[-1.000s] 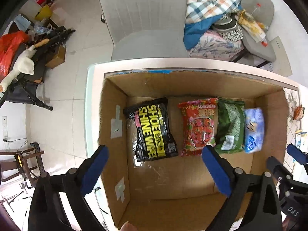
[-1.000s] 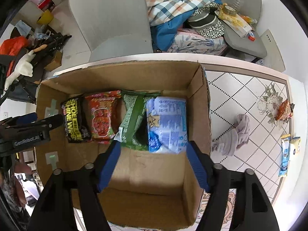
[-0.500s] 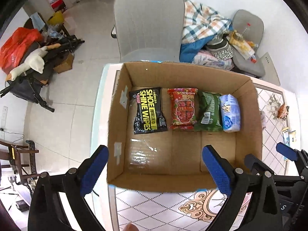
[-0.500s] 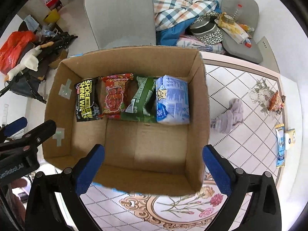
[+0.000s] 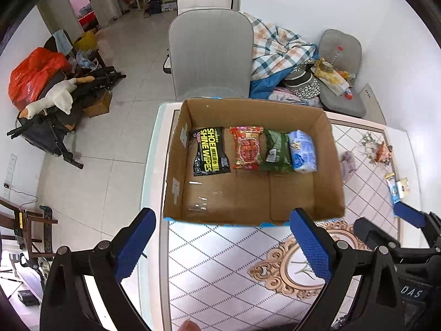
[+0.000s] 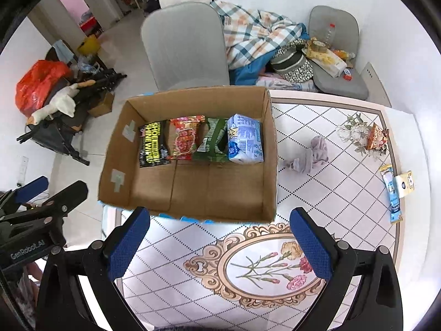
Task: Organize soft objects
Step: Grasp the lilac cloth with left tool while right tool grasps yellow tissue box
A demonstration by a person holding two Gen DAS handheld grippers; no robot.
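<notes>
Printed in yellow on the black pack (image 5: 210,151): "SHOE SHINE WIPES". Lettering on the red pack (image 5: 246,147), green pack (image 5: 276,151) and blue-white pack (image 5: 302,151) too small to read. All four lying flat in one row, edges touching or overlapping, along the far wall inside the open cardboard box (image 5: 335,165); near half of the box floor bare. Box standing on the patterned desk (image 6: 344,193), at its left end.

Stamped "GenRobot.AI" on the left claw (image 5: 222,244) body, as caught from the right wrist view; "DAS" on the right claw (image 6: 219,244) body, as caught from the left.

Left claw spread wide, blue pads far apart, gripping nothing, touching nothing, poised above the desk on the near side of the box, pointing toward it. Right claw likewise spread wide and empty, held over the floral oval of the desk, short of the box's near wall.

Outside the box, on the desk to its right: a crumpled grey cloth (image 6: 310,157) well apart from the claws, an orange snack pouch (image 6: 377,138), a slim blue sachet (image 6: 391,193) and a small cream packet (image 6: 404,184) touching it near the right edge.
</notes>
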